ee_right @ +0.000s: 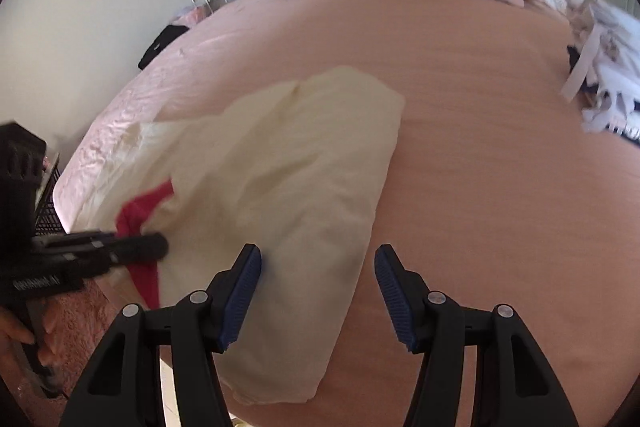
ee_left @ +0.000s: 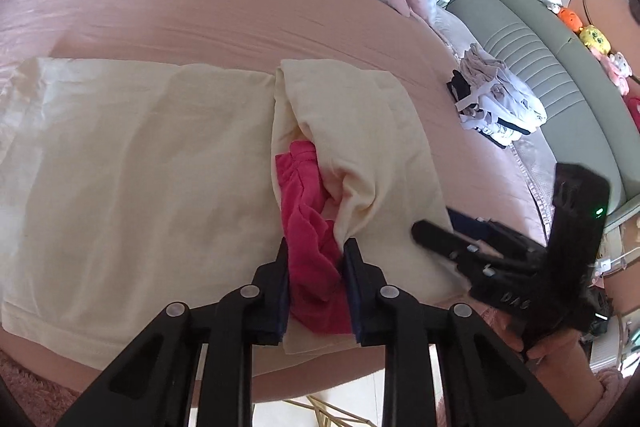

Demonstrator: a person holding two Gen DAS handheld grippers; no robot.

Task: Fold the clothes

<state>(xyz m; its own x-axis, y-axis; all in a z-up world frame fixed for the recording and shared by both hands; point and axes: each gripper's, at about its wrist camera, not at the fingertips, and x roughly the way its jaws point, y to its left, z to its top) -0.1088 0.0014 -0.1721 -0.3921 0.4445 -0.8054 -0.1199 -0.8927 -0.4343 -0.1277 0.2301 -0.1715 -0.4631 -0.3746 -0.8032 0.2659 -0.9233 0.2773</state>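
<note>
— Where's the shirt?

— Spread cream-coloured on the pink bed, near its front edge. Its right part is doubled over, and red cloth bunches out of the fold.

— And the claws?

— The left claw is pinching that red cloth between its pads, a cream edge touching the right pad. The right claw is spread wide, holding nothing, poised over the folded part's near edge.

— So how should this fold go?

— My guess: whichever way the left claw carries it, keep the pinch firm so the red doesn't slip, and move low and slowly so the cream layer doesn't drag. The right one could press the flap flat. Mind the heap of clothes well off to the right; it needn't get involved.
</note>
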